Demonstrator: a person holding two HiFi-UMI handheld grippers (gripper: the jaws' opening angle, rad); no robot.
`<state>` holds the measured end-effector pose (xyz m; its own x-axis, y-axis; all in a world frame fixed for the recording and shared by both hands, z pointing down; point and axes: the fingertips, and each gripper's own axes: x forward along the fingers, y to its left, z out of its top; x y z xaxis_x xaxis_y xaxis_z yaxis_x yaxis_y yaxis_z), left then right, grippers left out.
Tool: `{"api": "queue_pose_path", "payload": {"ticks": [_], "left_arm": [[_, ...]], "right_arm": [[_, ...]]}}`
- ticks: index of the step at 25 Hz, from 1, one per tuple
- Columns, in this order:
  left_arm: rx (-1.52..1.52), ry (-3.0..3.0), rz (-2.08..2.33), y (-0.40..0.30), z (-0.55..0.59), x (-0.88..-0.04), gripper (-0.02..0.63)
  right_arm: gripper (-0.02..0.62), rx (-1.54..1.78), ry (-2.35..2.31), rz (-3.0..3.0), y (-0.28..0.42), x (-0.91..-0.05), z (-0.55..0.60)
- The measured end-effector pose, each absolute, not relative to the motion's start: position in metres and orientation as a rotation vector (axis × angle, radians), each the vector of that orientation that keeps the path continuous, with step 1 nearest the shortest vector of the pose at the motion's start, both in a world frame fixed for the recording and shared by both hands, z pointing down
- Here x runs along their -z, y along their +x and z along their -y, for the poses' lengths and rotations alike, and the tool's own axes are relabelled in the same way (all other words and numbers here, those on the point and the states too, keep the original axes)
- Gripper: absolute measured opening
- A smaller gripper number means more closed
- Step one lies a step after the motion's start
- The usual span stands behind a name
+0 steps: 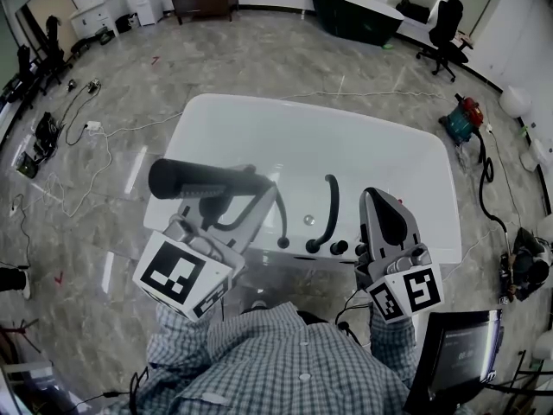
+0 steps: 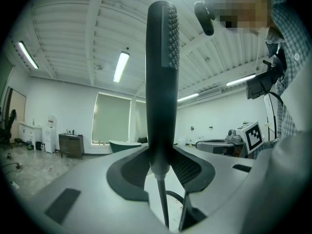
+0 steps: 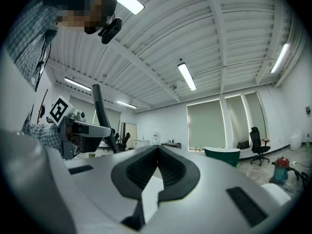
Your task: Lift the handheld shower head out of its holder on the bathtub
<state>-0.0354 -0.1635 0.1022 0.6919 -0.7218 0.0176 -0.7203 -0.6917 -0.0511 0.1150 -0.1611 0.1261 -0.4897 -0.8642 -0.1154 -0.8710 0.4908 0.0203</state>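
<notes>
Shower head (image 1: 203,180) held up at centre left of the head view, over the left end of the white tub (image 1: 346,145).
The left gripper (image 1: 220,204) has its fingers (image 2: 192,167) pinching the dark shower head at the handle base, with the hose (image 1: 278,219) trailing to the tub's near rim. The right gripper (image 1: 381,204), at lower right, has its fingers (image 3: 170,172) pressed together on nothing.

Bright, even light from ceiling strip lamps (image 3: 187,77); fisheye edges darken and bend
</notes>
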Motion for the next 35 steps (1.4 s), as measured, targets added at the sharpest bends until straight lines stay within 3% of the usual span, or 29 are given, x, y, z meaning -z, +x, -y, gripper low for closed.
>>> {"api": "queue_pose_path", "payload": {"ticks": [35], "left_arm": [[0.037,-2.858,-1.23,-0.0354,0.1634,-0.1023,0.127]], "right_arm": [[0.015,-0.118,-1.52,-2.659,0.1147,-0.1278,0.1613]]}}
